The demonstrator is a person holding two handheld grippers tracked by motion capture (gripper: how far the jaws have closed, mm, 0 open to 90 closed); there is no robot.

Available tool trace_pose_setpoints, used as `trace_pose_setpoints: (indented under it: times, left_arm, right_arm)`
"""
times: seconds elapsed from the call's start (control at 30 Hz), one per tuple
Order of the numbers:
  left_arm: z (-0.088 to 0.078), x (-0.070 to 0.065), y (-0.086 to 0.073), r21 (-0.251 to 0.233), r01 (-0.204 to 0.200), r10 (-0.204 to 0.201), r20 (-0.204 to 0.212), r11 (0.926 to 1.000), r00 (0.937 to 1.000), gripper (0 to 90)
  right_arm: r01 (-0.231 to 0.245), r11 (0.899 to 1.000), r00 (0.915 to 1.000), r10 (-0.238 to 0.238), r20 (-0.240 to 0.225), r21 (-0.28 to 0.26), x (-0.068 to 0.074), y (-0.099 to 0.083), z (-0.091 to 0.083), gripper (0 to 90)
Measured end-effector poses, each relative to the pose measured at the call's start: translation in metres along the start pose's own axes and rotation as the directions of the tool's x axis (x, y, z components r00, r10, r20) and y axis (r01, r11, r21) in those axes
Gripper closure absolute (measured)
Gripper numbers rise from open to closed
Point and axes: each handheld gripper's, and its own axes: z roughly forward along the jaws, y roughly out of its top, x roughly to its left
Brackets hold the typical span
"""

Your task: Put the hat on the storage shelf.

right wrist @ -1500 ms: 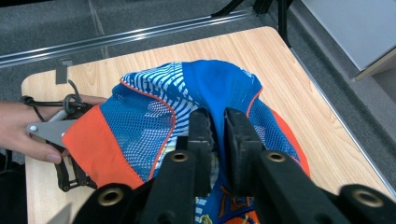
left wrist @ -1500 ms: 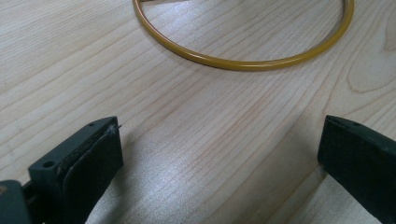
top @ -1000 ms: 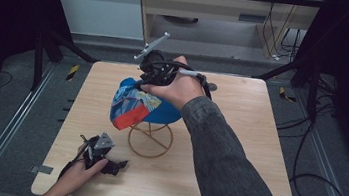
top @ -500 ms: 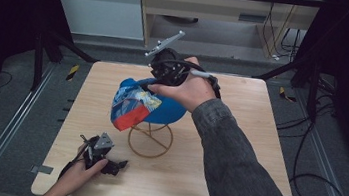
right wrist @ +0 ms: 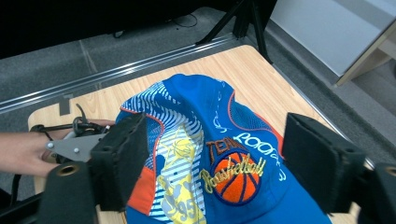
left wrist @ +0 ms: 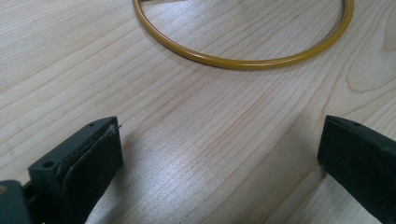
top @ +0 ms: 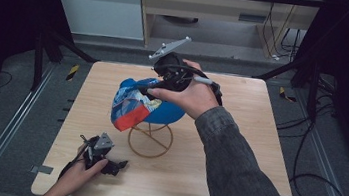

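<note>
Both hand-held grippers (top: pixel 113 163) (top: pixel 144 90) gape, the right's jaws just opened.

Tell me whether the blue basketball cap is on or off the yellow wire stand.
On: blue basketball cap drapes over yellow wire stand, clear of the table.

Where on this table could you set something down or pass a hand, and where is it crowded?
Free: the table's right side, between the sleeve and the right edge; the far left corner beyond the cap. Crowded: the middle, where the cap sits on the wire stand beneath the right gripper; the near left corner, by the left gripper.
</note>
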Motion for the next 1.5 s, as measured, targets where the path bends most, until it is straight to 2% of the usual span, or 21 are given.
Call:
trace_pose_setpoints:
  times: [0.4,0.77,1.2,1.5]
  left_arm:
    - [0.0,0.0,0.0,-0.002,0.001,-0.001,-0.002,1.0,1.0,0.0]
    - [0.0,0.0,0.0,-0.002,0.002,-0.002,-0.002,1.0,1.0,0.0]
    - [0.0,0.0,0.0,-0.002,0.002,-0.002,-0.002,1.0,1.0,0.0]
    - [0.0,0.0,0.0,-0.001,0.001,-0.001,-0.002,1.0,1.0,0.0]
  right_arm:
    - [-0.01,1.0,0.9995,0.011,0.031,-0.022,0.003,-0.007,-0.002,5.8]
    - [-0.01,0.998,0.9989,0.013,0.046,-0.058,0.0,-0.015,-0.016,5.9]
    - [-0.019,0.999,0.9969,0.023,0.075,-0.05,-0.002,-0.021,-0.02,7.4]
    - [-0.034,0.997,0.9939,0.04,0.102,-0.064,-0.003,-0.03,-0.027,7.0]
